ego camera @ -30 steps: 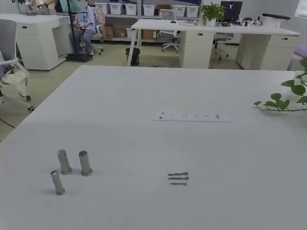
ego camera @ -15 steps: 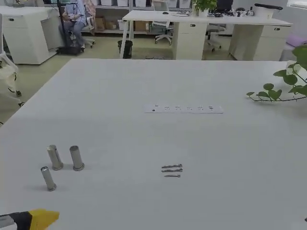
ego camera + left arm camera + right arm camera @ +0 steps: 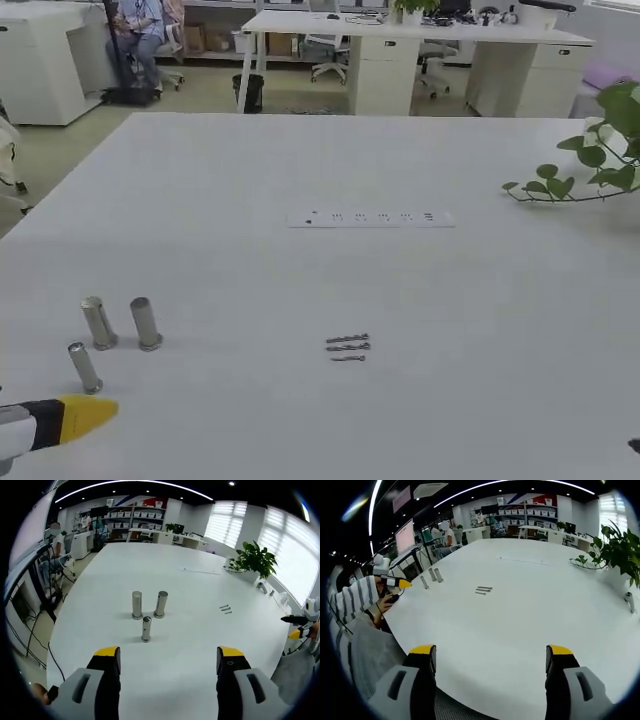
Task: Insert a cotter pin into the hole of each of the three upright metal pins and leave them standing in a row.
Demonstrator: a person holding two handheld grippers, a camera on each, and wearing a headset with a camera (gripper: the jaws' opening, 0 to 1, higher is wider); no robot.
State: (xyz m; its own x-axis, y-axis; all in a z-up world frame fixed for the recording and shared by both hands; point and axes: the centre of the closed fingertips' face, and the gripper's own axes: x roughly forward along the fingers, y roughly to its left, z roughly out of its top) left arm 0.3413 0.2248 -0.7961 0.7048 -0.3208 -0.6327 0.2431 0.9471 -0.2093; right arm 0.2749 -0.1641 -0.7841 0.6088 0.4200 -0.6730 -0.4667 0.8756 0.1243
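Three upright metal pins (image 3: 98,323) stand in a loose cluster at the near left of the white table (image 3: 330,150). Three cotter pins (image 3: 347,347) lie side by side near the middle front. My left gripper (image 3: 169,660) is open and empty, hovering short of the metal pins (image 3: 146,629); its yellow fingertip (image 3: 88,414) shows at the bottom left of the head view. My right gripper (image 3: 490,660) is open and empty above the table's near right, far from the cotter pins (image 3: 483,589) and the metal pins (image 3: 432,575).
A white power strip (image 3: 370,218) lies flat at mid table. A leafy plant (image 3: 590,160) trails over the right edge. Desks, shelves and a seated person (image 3: 135,25) are beyond the far edge. A striped sleeve (image 3: 355,597) is at the near side.
The head camera has tilted down, shifting the whole scene up. The left gripper's yellow tip has come in at the bottom left. Pins and cotter pins have not moved.
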